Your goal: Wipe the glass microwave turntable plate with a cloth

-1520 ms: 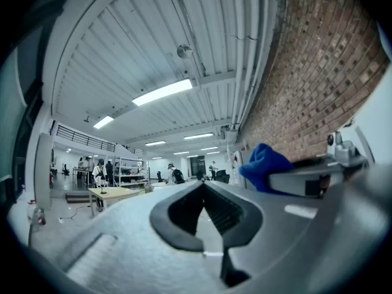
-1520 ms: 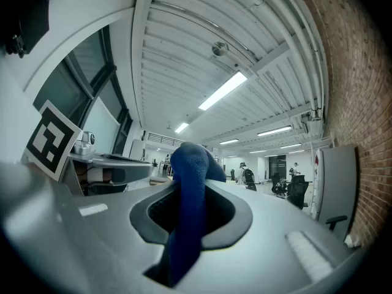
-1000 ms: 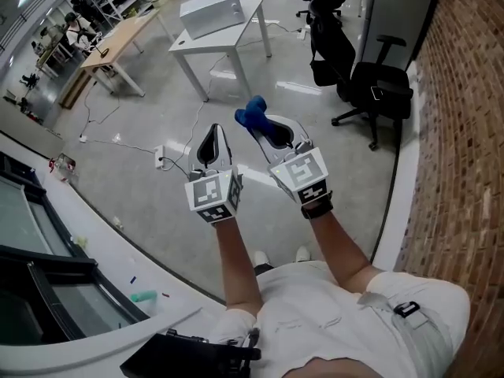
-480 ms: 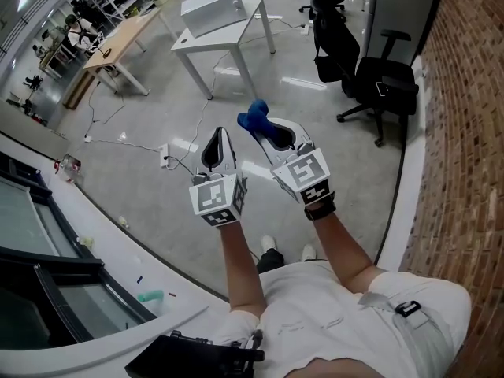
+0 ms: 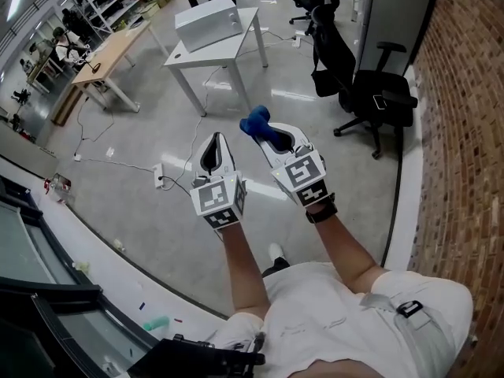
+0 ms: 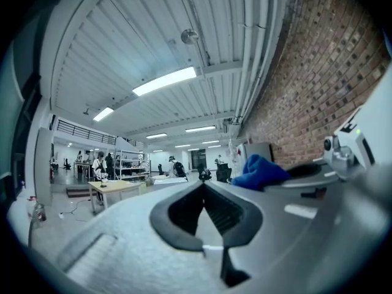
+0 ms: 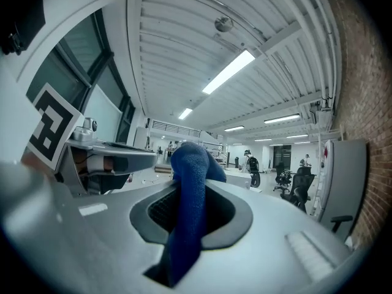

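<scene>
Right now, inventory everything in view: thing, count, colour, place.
cloth: 1, blue, in right gripper
table: 1, white, far centre floor
box: 1, white, on table
desk: 1, wood top, far left
brick wall: 1, red-brown, right edge
office chairs: at least 2, black, beside brick wall
power strip: 1, white, floor, cables attached
left gripper: 1, grey-white, fingers shut, empty
right gripper: 1, grey-white, fingers shut on cloth
forearms: 2, bare, bottom centre
</scene>
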A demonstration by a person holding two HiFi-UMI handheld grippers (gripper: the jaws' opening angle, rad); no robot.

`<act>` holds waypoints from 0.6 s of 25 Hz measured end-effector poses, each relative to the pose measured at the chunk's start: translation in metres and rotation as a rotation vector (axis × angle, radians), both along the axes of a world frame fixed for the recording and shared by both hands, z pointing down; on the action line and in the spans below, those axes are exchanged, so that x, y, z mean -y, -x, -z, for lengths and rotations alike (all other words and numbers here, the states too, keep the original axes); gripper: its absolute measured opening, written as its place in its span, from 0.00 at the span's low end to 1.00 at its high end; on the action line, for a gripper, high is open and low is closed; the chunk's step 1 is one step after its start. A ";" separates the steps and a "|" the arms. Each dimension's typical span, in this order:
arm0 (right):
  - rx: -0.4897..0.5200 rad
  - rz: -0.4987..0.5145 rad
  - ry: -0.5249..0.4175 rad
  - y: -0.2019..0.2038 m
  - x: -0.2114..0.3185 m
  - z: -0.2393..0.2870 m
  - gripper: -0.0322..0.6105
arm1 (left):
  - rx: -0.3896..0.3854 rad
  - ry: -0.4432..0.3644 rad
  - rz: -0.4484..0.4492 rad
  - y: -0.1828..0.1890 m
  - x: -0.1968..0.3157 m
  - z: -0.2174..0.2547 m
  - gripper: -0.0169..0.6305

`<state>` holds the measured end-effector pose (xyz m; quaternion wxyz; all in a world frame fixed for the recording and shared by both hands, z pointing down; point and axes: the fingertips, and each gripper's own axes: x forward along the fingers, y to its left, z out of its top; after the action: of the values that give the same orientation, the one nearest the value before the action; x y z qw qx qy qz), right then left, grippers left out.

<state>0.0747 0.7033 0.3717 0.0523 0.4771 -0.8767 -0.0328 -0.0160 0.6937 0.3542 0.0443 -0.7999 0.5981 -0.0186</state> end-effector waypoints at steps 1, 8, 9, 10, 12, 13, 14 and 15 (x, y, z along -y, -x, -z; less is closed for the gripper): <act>-0.005 -0.002 -0.003 0.007 0.009 0.003 0.15 | -0.009 0.003 -0.002 0.007 0.008 0.002 0.03; 0.122 0.105 -0.015 0.080 0.054 0.022 0.15 | -0.042 0.035 -0.020 0.055 0.052 -0.001 0.03; 0.129 0.116 -0.028 0.090 0.057 0.024 0.14 | -0.041 0.036 -0.018 0.062 0.056 -0.004 0.03; 0.116 0.105 -0.043 0.098 0.061 0.025 0.14 | -0.042 0.036 -0.016 0.070 0.061 -0.007 0.03; 0.082 0.048 -0.053 0.105 0.073 0.024 0.14 | -0.052 0.036 -0.006 0.086 0.070 -0.013 0.03; 0.074 0.023 -0.044 0.106 0.080 0.020 0.14 | -0.059 0.040 0.002 0.094 0.076 -0.016 0.03; 0.067 0.004 -0.030 0.107 0.087 0.016 0.14 | -0.066 0.050 0.010 0.102 0.082 -0.020 0.03; 0.059 -0.011 -0.013 0.107 0.094 0.011 0.14 | -0.070 0.063 0.017 0.108 0.089 -0.025 0.03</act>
<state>-0.0326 0.6090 0.3606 0.0237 0.4831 -0.8749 -0.0240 -0.1238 0.6049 0.3790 -0.0022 -0.7961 0.6050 -0.0097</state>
